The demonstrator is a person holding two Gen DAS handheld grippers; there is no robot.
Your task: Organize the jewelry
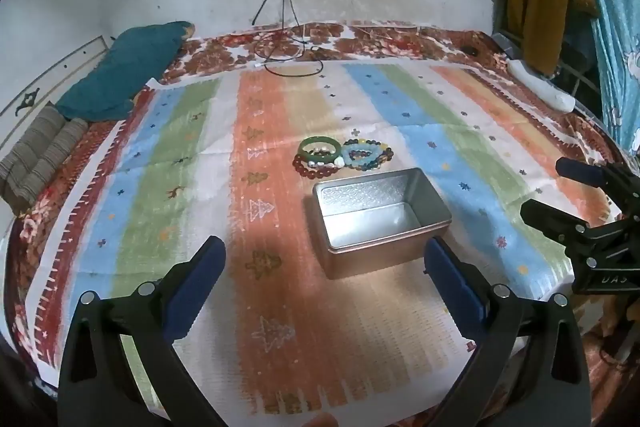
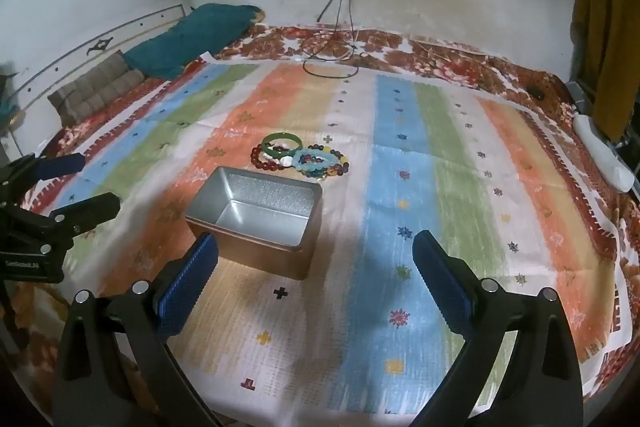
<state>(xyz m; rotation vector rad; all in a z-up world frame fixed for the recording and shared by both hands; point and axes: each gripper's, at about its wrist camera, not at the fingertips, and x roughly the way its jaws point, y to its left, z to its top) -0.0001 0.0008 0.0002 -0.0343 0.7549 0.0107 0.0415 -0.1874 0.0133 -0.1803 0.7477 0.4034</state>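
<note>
Under both my tongs lies a bed covered by a striped cloth [image 1: 280, 131] in orange, blue, green and white bands, printed with small trees and crosses; it reaches from just below my fingers out to the far wall. Beyond its far edge shows a red-brown flowered blanket [image 1: 392, 39], with a teal pillow [image 1: 128, 75] off to the far left of my left tongs.

Next in size, an open silver tin box [image 1: 382, 217] stands on the cloth. It sits just ahead of my left tongs [image 1: 326, 259], close to the right blue pad, and ahead-left of my right tongs [image 2: 316, 253], its near corner right beside their left pad. It looks empty.

My left tongs are spread wide with nothing between the pads. My right tongs are spread just as wide, also bare. Each pair shows at the edge of the other's view; white lettering on their black bodies is too blurred for me to read.

Just past the box's far side, the jewelry lies in a touching cluster: a green bangle [image 1: 320, 149], a dark red bead bracelet [image 1: 306, 167], a pale blue bead bracelet [image 1: 360, 157] and a mixed-colour bead bracelet [image 1: 384, 153].
</note>
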